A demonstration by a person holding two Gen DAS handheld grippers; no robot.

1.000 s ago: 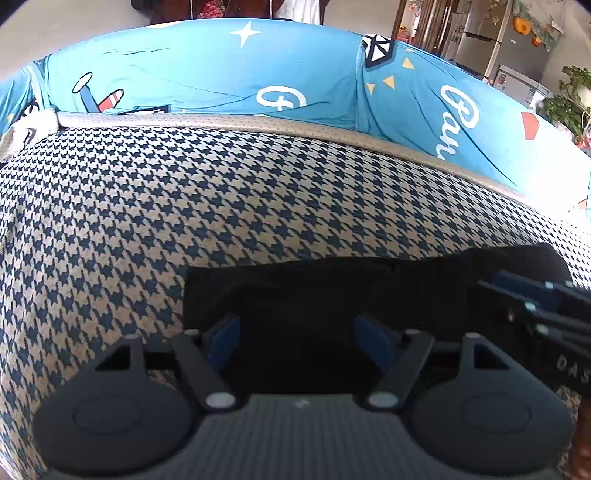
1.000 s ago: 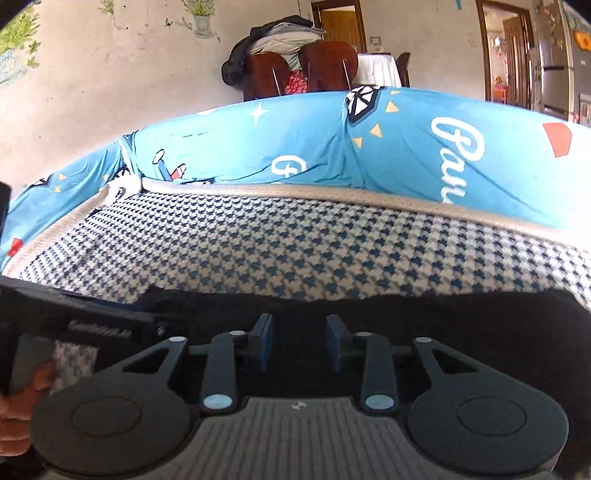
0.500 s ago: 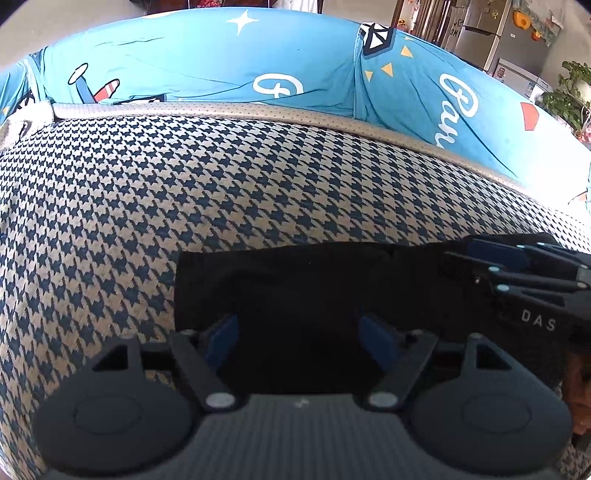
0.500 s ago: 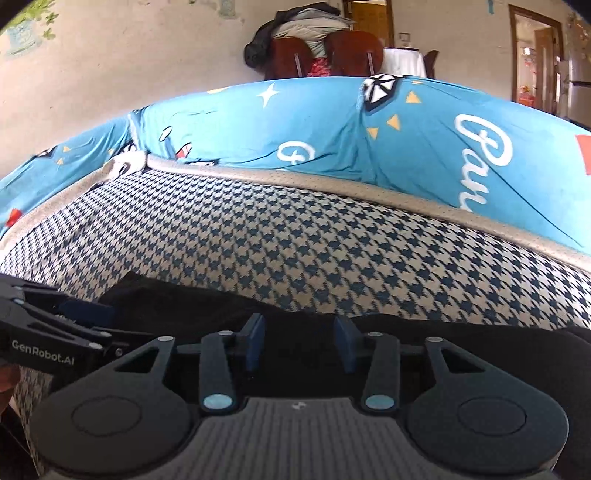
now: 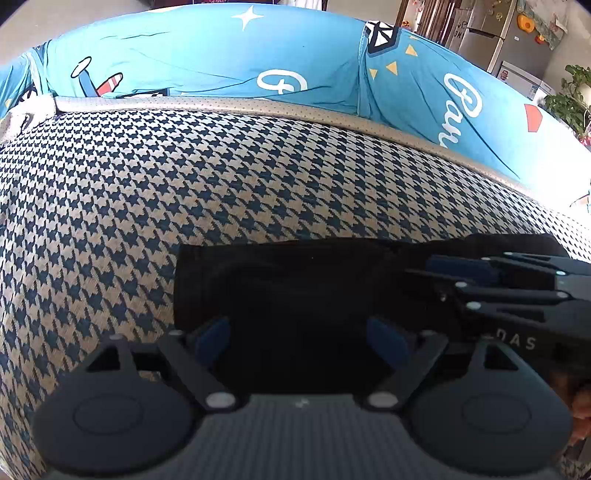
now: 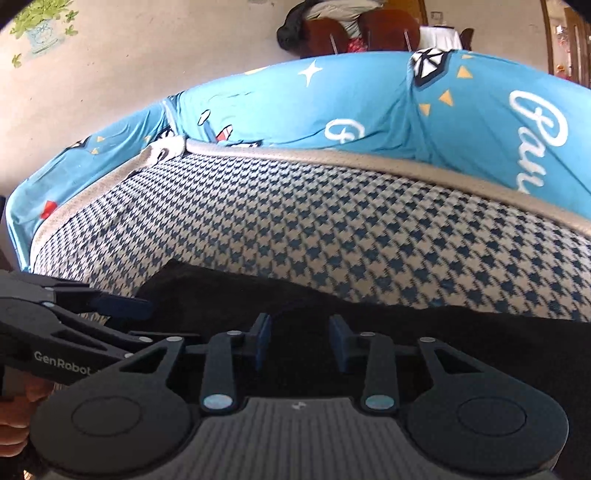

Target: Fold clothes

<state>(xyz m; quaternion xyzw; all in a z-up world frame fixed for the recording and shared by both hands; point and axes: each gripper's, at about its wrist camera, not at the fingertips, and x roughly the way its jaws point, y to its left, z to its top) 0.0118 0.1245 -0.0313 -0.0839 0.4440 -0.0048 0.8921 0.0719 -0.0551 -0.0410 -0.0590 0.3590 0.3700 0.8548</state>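
Because the limp, light black cloth garment (image 5: 295, 288) lies flat near the houndstooth sofa seat's (image 5: 184, 184) front edge, corners grip best; left gripper (image 5: 299, 339) opening, right gripper (image 6: 300, 341) closing, neither clamping it.

A houndstooth seat cushion (image 5: 184, 192) in dark blue and beige fills the middle of both views, with grey perforated piping (image 5: 258, 107) along its far edge. Behind the piping rises a bright blue sofa cover (image 5: 207, 59) printed with white stars, script lettering and yellow triangles. A silver refrigerator (image 5: 517, 40) and a leafy plant (image 5: 569, 99) stand at the far right; brown chairs (image 6: 369, 33) stand beyond the sofa.
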